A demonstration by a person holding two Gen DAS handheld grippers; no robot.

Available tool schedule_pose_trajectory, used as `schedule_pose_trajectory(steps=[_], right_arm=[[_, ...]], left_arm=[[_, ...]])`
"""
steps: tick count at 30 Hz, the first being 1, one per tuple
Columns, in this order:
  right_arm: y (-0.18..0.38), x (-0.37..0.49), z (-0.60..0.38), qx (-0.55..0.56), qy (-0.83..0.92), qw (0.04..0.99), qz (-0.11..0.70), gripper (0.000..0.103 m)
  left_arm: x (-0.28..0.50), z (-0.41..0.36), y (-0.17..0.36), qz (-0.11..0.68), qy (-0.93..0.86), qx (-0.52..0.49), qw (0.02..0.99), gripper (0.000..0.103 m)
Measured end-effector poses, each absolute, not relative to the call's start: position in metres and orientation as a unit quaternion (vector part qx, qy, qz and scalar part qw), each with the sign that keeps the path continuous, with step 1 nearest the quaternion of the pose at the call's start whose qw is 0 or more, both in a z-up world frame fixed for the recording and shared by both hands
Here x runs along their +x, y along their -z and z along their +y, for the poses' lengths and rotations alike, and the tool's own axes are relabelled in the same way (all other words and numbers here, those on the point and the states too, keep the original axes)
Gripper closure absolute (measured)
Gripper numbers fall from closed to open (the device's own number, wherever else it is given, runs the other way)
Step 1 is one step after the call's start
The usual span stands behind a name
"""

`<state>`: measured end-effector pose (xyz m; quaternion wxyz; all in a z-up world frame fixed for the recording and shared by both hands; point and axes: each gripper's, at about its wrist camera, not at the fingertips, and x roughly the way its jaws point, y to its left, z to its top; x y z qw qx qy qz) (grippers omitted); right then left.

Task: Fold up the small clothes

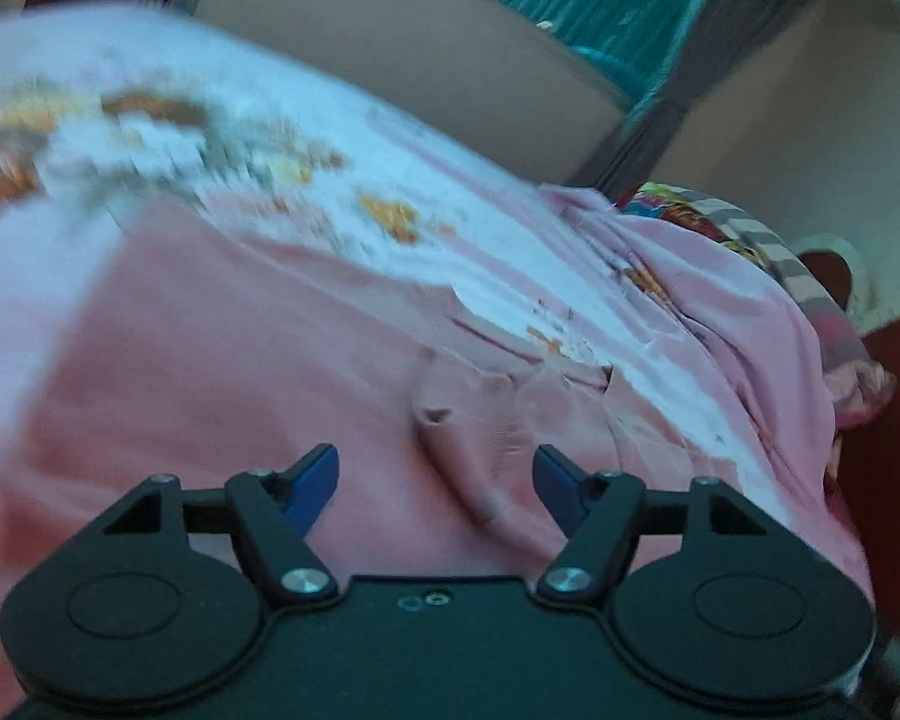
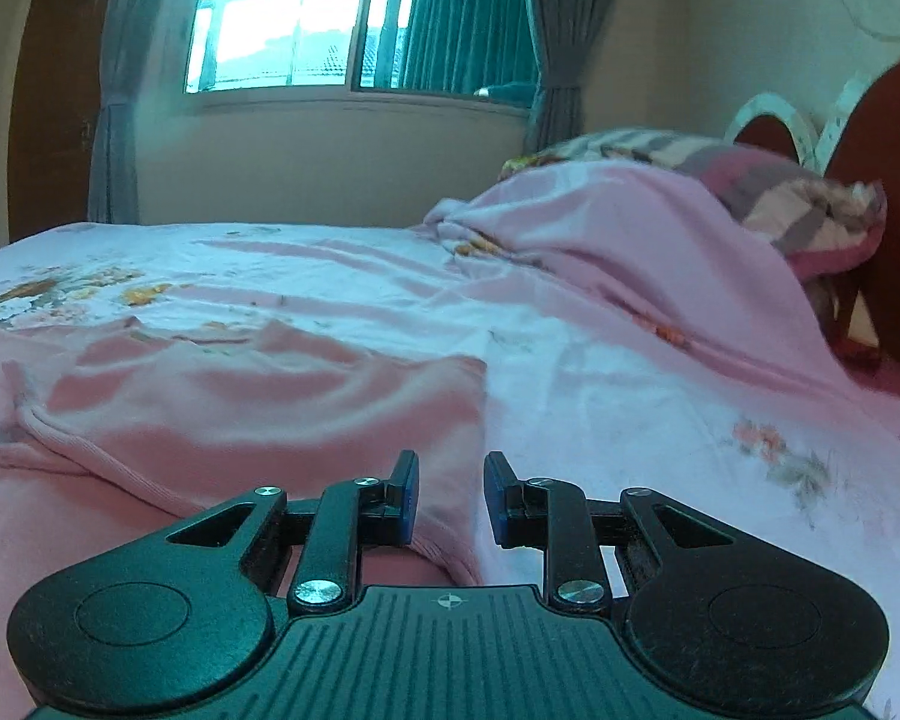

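Lying flat on the bed (image 2: 600,396), the pink garment (image 2: 258,408) looks light, limp and non-slippery; it should crease wherever pinched. Best hold: the ribbed hem (image 2: 90,450) or the corner just ahead of the right tongs (image 2: 450,498), whose jaws stand apart, holding nothing. The left tongs (image 1: 437,483) gape wide over a fabric ridge (that view is blurred). A heaped pink blanket (image 2: 618,240) and patterned pillow (image 2: 798,204) lie well apart near the headboard (image 2: 888,192), clear of the fold.

Floral bedsheet (image 1: 150,120) motion-blurred at left, pink garment (image 1: 240,360) cut off by frame's edge
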<state>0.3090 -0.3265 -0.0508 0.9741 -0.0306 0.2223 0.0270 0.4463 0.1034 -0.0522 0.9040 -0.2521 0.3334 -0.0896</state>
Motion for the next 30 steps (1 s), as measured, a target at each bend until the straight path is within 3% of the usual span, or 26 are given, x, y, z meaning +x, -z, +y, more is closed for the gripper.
schedule_pose_trajectory(steps=[2, 4, 5, 6, 10, 12, 14, 16, 17, 18, 19, 21, 26, 28, 30], right_arm=[[0.056, 0.308, -0.331, -0.021, -0.033, 0.974, 0.223, 0.078], [0.062, 0.311, -0.334, -0.013, -0.041, 0.974, 0.224, 0.078], [0.064, 0.311, -0.333, -0.010, -0.046, 0.973, 0.224, 0.078], [0.066, 0.312, -0.333, -0.011, -0.047, 0.973, 0.225, 0.078], [0.077, 0.326, -0.337, -0.009, -0.024, 0.963, 0.270, 0.078], [0.083, 0.332, -0.339, -0.006, -0.023, 0.956, 0.292, 0.078], [0.080, 0.330, -0.338, -0.008, -0.023, 0.957, 0.287, 0.078], [0.068, 0.320, -0.342, 0.004, -0.026, 0.969, 0.244, 0.078], [0.063, 0.318, -0.342, 0.006, -0.030, 0.972, 0.233, 0.078], [0.060, 0.318, -0.343, 0.003, -0.032, 0.974, 0.223, 0.078], [0.061, 0.324, -0.341, -0.010, -0.032, 0.973, 0.230, 0.078], [0.082, 0.358, -0.334, -0.062, -0.027, 0.940, 0.335, 0.078], [0.049, 0.377, -0.334, -0.043, -0.032, 0.968, 0.245, 0.078], [0.042, 0.405, -0.333, -0.026, -0.040, 0.967, 0.251, 0.078], [0.047, 0.438, -0.332, -0.015, -0.032, 0.960, 0.277, 0.078]], left_arm=[[0.464, 0.097, 0.062, 0.360, 0.076, -0.271, 0.889, 0.036], [0.473, 0.090, 0.071, 0.373, 0.062, -0.264, 0.887, 0.044], [0.477, 0.088, 0.072, 0.374, 0.055, -0.254, 0.890, 0.066], [0.479, 0.090, 0.073, 0.373, 0.054, -0.251, 0.891, 0.102], [0.452, 0.102, 0.060, 0.298, 0.058, -0.253, 0.919, 0.100], [0.445, 0.102, 0.068, 0.310, 0.049, -0.240, 0.918, 0.099], [0.447, 0.104, 0.084, 0.340, 0.040, -0.225, 0.912, 0.091], [0.440, 0.110, 0.081, 0.323, 0.043, -0.232, 0.917, 0.081], [0.431, 0.112, 0.074, 0.297, 0.022, -0.223, 0.928, 0.058], [0.422, 0.114, 0.066, 0.265, -0.006, -0.217, 0.939, 0.020], [0.416, 0.114, 0.058, 0.228, -0.030, -0.209, 0.950, 0.020], [0.422, 0.111, 0.044, 0.205, -0.018, -0.196, 0.959, 0.020], [0.461, 0.067, 0.030, 0.209, 0.005, -0.079, 0.975, 0.019], [0.479, 0.042, 0.040, 0.214, -0.008, -0.015, 0.977, 0.016], [0.503, 0.022, 0.062, 0.283, -0.021, 0.032, 0.958, 0.017]])
